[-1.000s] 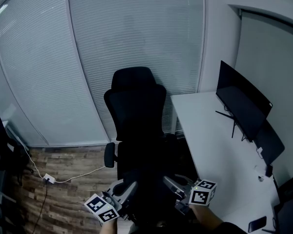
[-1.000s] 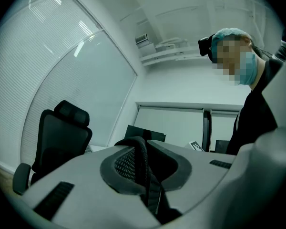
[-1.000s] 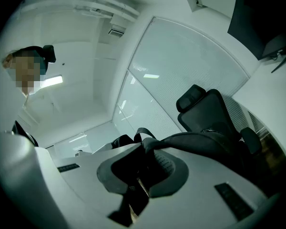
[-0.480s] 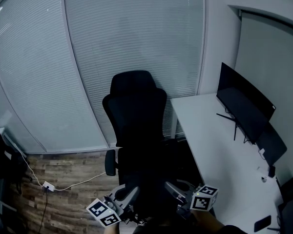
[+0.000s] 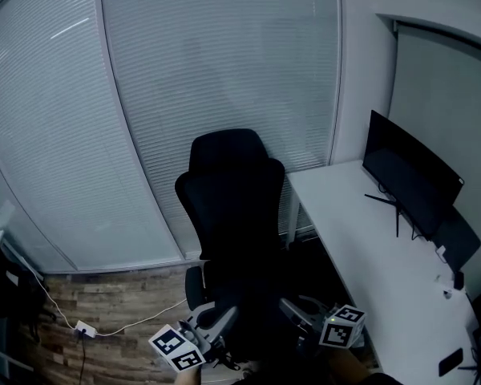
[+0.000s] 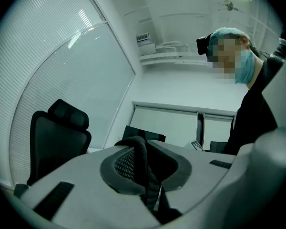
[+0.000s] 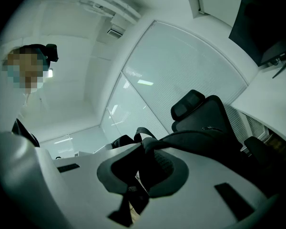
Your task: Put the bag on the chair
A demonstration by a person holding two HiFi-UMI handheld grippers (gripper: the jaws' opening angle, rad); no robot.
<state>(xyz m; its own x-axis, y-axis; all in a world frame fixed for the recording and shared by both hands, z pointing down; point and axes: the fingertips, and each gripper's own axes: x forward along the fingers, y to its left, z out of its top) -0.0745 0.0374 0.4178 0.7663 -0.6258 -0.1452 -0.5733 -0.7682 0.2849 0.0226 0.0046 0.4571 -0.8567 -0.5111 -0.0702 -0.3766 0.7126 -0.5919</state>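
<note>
We stood before the white bench and the black chair beside it. The dark bag hung low in front of the chair, between the left gripper and the right gripper, whose fingers each pinched a bag strap.

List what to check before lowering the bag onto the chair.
1. Left hand-held gripper shut on the strap: ok.
2. Right hand-held gripper shut on a strap too: ok.
3. Chair straight ahead, front toward the person: ok.
4. Bag hanging between both grippers, in front of the chair: ok.
5. Nothing already lying on the chair: cannot tell, too dark in the head view.
</note>
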